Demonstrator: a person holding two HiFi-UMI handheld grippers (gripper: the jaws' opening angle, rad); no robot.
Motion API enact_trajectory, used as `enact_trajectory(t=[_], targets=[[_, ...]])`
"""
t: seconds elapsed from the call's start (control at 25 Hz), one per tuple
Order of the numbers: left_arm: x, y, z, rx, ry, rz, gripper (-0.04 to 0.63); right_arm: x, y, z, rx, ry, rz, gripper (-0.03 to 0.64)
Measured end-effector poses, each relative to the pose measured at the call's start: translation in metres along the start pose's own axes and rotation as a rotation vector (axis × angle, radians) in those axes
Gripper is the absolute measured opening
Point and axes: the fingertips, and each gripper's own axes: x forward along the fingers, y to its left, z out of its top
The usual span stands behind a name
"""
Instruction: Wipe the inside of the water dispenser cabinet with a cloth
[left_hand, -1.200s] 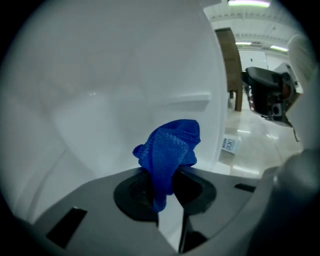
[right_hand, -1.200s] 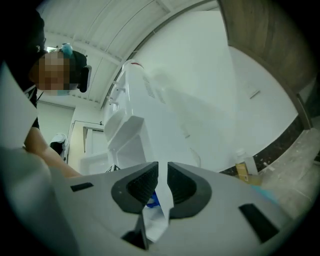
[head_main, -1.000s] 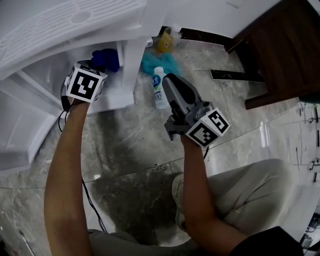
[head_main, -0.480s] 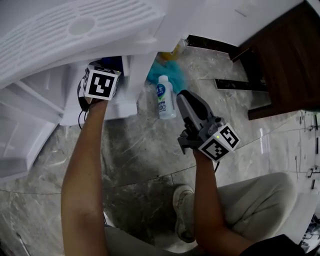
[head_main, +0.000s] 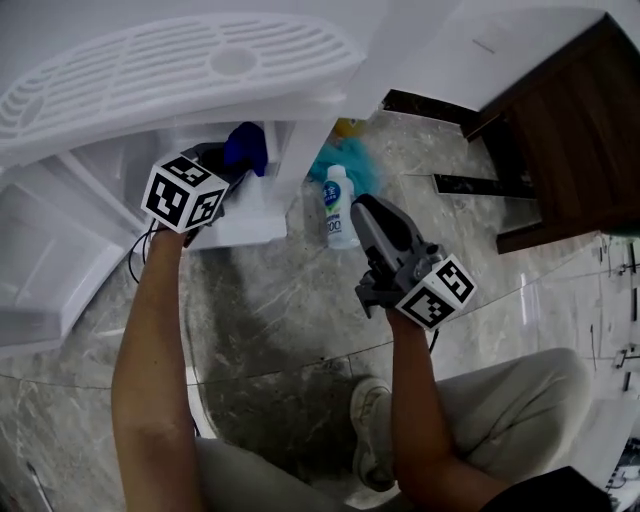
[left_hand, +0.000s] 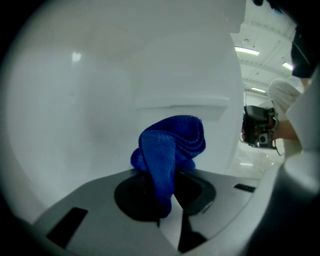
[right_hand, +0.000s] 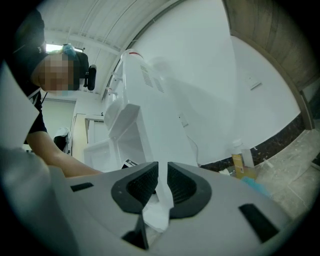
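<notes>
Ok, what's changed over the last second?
The left gripper has swung round inside the cabinet, carrying the blue cloth toward its right-hand wall. It keeps its grip on the cloth. The right gripper stays put over the floor beside the bottle, jaws closed on a white scrap.

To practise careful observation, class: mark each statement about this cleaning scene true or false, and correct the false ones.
1. The left gripper holds a blue cloth inside the cabinet. True; its jaws have just closed further on it.
2. The right gripper is inside the cabinet. False: it is outside, near the white bottle, pinching a white scrap.
3. The floor is carpeted. False: it is marbled tile.
4. Dark wooden furniture stands at the head view's right. True.
</notes>
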Motion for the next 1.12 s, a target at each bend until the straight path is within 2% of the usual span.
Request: enact_trajectory(t=[0.08, 0.16, 0.28, 0.36, 0.4, 0.48, 0.6, 0.72, 0.76, 0.8, 1.0, 1.12], targets=[[0.005, 0.008, -0.003, -0.021, 0.030, 0.079, 0.071, 0.004, 0.005, -0.004, -0.010, 0.025, 0.011, 0.051], [0.014, 0.026, -0.009, -0.065, 0.098, 0.227, 0.072, 0.006, 0.010, -0.003, -0.008, 0.037, 0.020, 0.050], [0.022, 0.055, -0.017, -0.182, 0.159, 0.425, 0.072, 0.011, 0.021, 0.005, -0.021, 0.053, 0.039, 0.051], [0.024, 0.063, -0.017, -0.220, 0.180, 0.478, 0.074, 0.016, 0.029, 0.012, -0.048, 0.065, 0.059, 0.051], [0.025, 0.062, -0.017, -0.208, 0.190, 0.481, 0.074, 0.019, 0.034, 0.015, -0.061, 0.068, 0.069, 0.051], [0.029, 0.053, -0.018, -0.127, 0.198, 0.435, 0.074, 0.023, 0.039, 0.020, -0.082, 0.070, 0.082, 0.051], [0.024, 0.029, -0.009, -0.008, 0.130, 0.249, 0.071, 0.024, 0.043, 0.020, -0.077, 0.065, 0.084, 0.051], [0.000, -0.002, 0.002, 0.002, 0.000, 0.011, 0.071, 0.022, 0.047, 0.010, -0.051, 0.069, 0.080, 0.050], [-0.006, -0.008, 0.002, -0.004, -0.028, -0.031, 0.071, 0.023, 0.048, 0.006, -0.048, 0.076, 0.081, 0.051], [-0.010, -0.010, 0.001, -0.003, -0.039, -0.040, 0.071, 0.025, 0.050, 0.003, -0.050, 0.087, 0.081, 0.051], [-0.019, -0.004, -0.002, 0.041, -0.012, 0.056, 0.072, 0.036, 0.064, -0.010, -0.087, 0.142, 0.077, 0.051], [-0.031, -0.008, 0.006, 0.017, -0.042, 0.052, 0.072, 0.041, 0.068, -0.010, -0.091, 0.144, 0.059, 0.051]])
